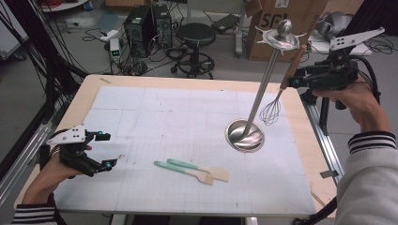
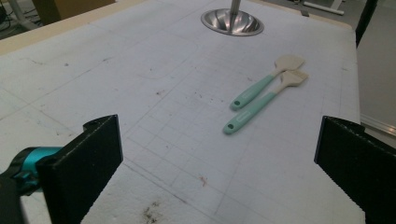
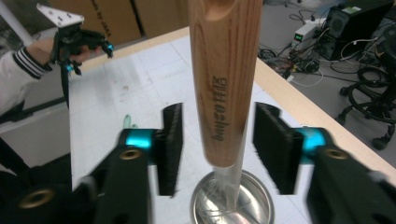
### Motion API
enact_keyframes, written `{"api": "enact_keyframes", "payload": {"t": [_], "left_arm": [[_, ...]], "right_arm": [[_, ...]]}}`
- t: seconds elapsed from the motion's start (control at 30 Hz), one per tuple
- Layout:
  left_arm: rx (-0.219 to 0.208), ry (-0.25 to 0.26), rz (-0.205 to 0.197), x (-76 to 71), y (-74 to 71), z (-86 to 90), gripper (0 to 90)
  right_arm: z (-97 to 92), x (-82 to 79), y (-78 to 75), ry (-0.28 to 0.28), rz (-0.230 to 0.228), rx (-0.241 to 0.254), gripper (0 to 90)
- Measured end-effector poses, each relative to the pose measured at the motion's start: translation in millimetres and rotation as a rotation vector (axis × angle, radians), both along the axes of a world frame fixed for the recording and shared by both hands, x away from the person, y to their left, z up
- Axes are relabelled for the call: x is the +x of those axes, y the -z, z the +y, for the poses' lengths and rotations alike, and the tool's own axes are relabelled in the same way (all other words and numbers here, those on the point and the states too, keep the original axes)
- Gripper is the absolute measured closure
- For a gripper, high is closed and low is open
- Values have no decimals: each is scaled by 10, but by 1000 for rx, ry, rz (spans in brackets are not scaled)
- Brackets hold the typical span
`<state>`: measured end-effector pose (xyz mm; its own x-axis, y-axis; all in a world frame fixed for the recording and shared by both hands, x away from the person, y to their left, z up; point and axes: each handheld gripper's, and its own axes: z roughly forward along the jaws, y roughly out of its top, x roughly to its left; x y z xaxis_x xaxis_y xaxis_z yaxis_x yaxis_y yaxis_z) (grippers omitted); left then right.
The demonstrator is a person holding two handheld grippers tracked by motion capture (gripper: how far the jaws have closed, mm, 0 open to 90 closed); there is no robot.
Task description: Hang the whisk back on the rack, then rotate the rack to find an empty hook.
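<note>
Hanging a whisk [image 1: 277, 101] on the hook stand [image 1: 267, 86] at the far right of the table [image 1: 300, 122]. Whisk's wooden handle upright between the right gripper [image 1: 292, 83] pads, gaps visible on both sides in the right gripper view, so released rather than clamped; wire head dangling above the stand's steel base [image 1: 244, 136]. Seemingly hung from the top ring, though the hook itself hard to make out. Next: back straight away without brushing the handle. Left gripper [image 1: 104, 151] resting wide open, empty, near left. Two teal-handled spatulas [image 1: 192, 169] lying near centre, likely next.
</note>
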<state>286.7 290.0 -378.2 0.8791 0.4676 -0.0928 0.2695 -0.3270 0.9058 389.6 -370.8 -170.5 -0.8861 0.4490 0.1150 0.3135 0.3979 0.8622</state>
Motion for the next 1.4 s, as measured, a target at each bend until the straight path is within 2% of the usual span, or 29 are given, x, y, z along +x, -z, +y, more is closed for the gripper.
{"api": "enact_keyframes", "payload": {"t": [0.17,0.23,0.4,0.63,0.67,0.73,0.8,0.87,1.0,1.1,1.23,1.4], "left_arm": [[5,0,-4,-2,-4,-1,16],[5,-2,-5,-12,-6,-8,16],[8,5,-1,-8,0,-16,16],[12,8,-2,-22,-2,-22,16],[13,7,-2,-30,-4,-26,16],[14,7,-4,-34,-7,-27,17],[18,5,-6,-39,-8,-29,16],[15,8,-8,-40,-11,-30,17],[18,-1,-4,-27,-6,-33,17],[22,4,-5,-31,-4,-44,17],[30,7,-1,-33,5,-54,16],[30,11,-3,-38,4,-65,17]], "right_arm": [[-4,-54,-6,7,-13,-31,132],[-11,-79,-4,23,-8,-23,0],[-66,-155,-21,69,-29,-42,0],[-171,-236,-49,82,-19,-42,1],[-182,-247,-52,68,-15,-36,2],[-195,-273,-64,39,-24,-35,48],[-194,-306,-77,30,-19,-32,49],[-193,-339,-94,29,-14,-36,62],[-250,-406,-162,34,-14,-24,162],[-299,-448,-196,9,-15,-21,294],[-353,-492,-248,-14,9,-23,465],[-381,-505,-293,-5,-7,-37,713]]}}
